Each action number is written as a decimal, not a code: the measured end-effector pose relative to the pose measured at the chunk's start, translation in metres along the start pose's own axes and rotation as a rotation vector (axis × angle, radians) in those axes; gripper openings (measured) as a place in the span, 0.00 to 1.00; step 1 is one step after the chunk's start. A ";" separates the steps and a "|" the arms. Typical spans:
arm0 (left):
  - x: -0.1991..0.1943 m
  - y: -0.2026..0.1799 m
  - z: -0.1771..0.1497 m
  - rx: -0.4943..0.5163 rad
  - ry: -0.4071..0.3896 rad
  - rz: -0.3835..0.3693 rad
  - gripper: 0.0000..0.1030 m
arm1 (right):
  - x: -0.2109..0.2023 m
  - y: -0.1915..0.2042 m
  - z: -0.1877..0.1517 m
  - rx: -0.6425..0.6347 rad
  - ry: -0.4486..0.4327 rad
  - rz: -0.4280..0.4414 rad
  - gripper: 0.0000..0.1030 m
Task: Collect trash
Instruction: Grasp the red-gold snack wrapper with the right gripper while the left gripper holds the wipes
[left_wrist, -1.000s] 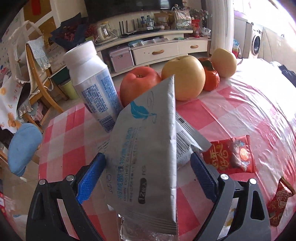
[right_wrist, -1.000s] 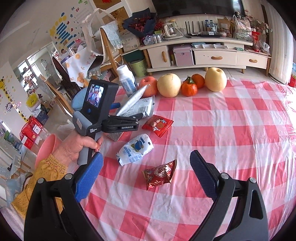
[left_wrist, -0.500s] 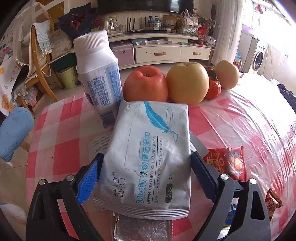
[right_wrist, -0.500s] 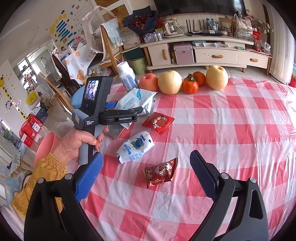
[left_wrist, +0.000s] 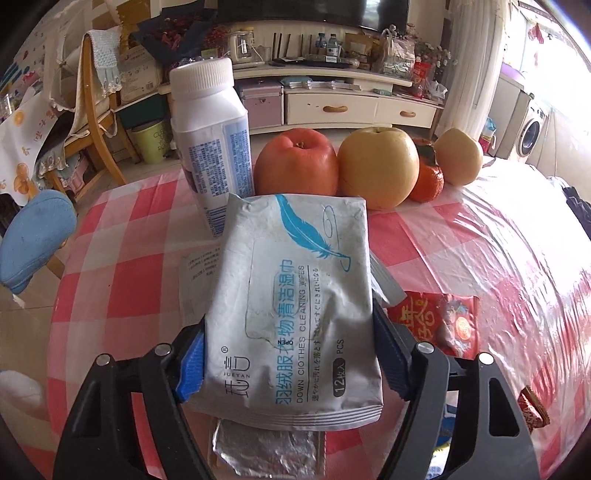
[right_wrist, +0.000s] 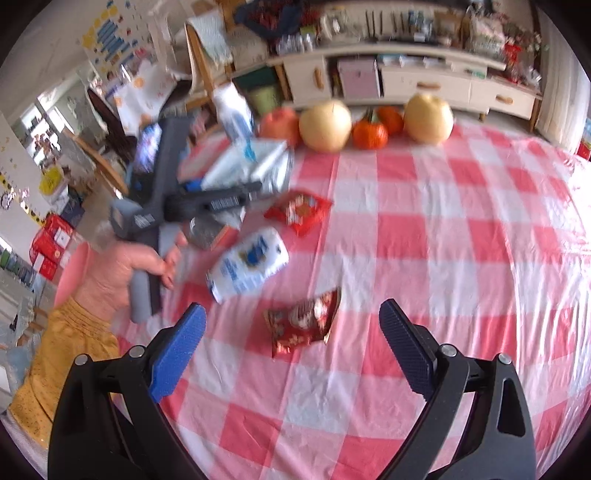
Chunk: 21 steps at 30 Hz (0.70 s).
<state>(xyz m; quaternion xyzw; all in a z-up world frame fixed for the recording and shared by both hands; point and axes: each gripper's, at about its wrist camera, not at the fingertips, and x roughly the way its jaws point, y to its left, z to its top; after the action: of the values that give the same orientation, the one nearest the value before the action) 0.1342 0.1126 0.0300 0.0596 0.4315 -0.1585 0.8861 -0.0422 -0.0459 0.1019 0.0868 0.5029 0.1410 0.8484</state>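
Note:
A grey wet-wipes pack (left_wrist: 295, 295) with a blue feather print lies flat between the blue pads of my left gripper (left_wrist: 290, 332). Its jaws are closing and both pads touch the pack's side edges. Crumpled foil (left_wrist: 266, 446) shows beneath the pack's near end. In the right wrist view, my right gripper (right_wrist: 291, 314) hangs open just above a dark red snack wrapper (right_wrist: 303, 325) on the checked cloth, nothing between its fingers. A white and blue pouch (right_wrist: 251, 264) and a red packet (right_wrist: 299, 210) lie between the two grippers.
A white bottle (left_wrist: 210, 140) stands behind the pack, beside an apple (left_wrist: 295, 162), a pear (left_wrist: 376, 166), a persimmon (left_wrist: 424, 177) and another pear (left_wrist: 458, 155). A paper leaflet (left_wrist: 199, 269) lies to the left. A chair (left_wrist: 92, 122) stands past the table's left edge (left_wrist: 59, 295).
The wipes pack went from standing on edge to lying flat, and the left jaws have narrowed onto its sides. My right gripper has sunk toward the dark red wrapper.

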 end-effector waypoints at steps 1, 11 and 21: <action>-0.004 0.000 -0.001 -0.005 -0.007 0.001 0.73 | 0.004 0.000 -0.002 -0.005 0.017 0.007 0.92; -0.048 0.010 -0.024 -0.097 -0.053 -0.016 0.73 | 0.037 -0.003 -0.014 -0.048 0.078 -0.026 0.92; -0.078 0.028 -0.058 -0.198 -0.053 -0.006 0.73 | 0.060 0.004 -0.016 -0.141 0.060 -0.052 0.92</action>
<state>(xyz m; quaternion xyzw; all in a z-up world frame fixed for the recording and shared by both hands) 0.0548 0.1713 0.0542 -0.0341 0.4218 -0.1194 0.8981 -0.0290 -0.0227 0.0453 0.0097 0.5190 0.1566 0.8402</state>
